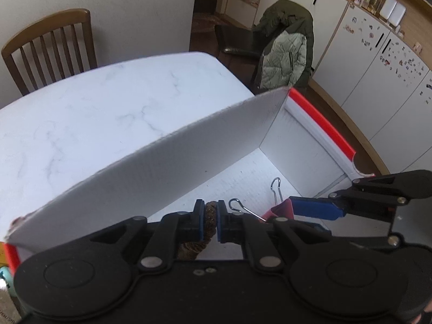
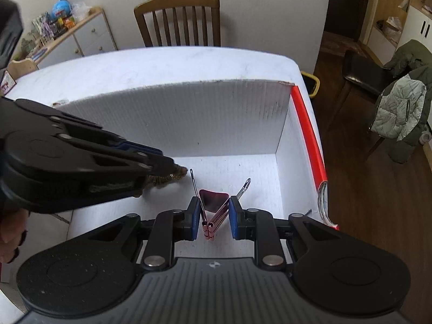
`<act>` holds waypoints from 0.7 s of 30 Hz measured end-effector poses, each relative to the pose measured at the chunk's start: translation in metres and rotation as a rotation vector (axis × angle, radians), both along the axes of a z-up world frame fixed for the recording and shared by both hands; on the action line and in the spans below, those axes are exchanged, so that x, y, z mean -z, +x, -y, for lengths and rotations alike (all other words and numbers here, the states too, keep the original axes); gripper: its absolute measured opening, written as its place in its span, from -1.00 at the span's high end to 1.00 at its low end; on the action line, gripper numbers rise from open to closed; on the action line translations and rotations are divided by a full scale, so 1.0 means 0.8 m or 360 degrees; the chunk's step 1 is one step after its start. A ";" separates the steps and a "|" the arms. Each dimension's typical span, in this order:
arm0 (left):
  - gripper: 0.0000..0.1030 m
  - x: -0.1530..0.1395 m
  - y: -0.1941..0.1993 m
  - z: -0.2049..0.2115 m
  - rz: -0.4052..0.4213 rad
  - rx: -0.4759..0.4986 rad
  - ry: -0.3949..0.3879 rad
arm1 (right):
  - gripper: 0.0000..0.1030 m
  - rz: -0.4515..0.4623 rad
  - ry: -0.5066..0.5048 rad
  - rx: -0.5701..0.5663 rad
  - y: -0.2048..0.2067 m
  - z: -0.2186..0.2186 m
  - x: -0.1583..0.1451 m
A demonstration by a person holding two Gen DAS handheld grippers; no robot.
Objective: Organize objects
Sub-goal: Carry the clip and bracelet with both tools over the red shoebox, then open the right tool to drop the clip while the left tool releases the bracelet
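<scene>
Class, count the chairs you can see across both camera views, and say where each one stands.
2. A wooden slat-back chair stands at the table's far edge, against the wall. A dark chair stands off to the right on the wood floor, with a green jacket draped beside it. Others may be hidden.

Marble-look table point(image 1: 94, 113), wooden chair point(image 2: 178, 19), white cabinets point(image 1: 372, 62) — dark wood floor point(image 2: 378, 216)

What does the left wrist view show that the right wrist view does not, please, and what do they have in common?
Only the left wrist view shows the left gripper head-on, shut on a brown fuzzy object, and stickered cabinet doors. Only the right wrist view shows the binder clip between the right gripper pads, a yellow bin and a cluttered sideboard. Both show the white box, the marble table, the wooden chair and the green jacket.
</scene>
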State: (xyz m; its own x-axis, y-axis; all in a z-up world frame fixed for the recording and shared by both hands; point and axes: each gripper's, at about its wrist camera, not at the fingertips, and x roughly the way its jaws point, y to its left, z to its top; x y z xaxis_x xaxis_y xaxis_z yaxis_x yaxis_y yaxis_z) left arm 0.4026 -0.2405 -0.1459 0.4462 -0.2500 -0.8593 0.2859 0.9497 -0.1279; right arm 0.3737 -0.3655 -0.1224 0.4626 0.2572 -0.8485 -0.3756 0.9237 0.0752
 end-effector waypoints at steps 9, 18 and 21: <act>0.84 0.029 0.022 0.007 -0.0170 -0.0033 0.0029 | 0.58 -0.0087 -0.0045 -0.0007 0.008 -0.006 0.001; 0.58 0.045 0.020 0.013 -0.0249 -0.0033 0.0082 | 0.55 -0.0125 -0.0026 -0.0021 0.006 -0.003 -0.002; 0.35 0.044 0.016 0.011 -0.0251 -0.0038 0.0077 | 0.35 -0.0125 -0.0018 -0.0009 0.003 0.001 -0.001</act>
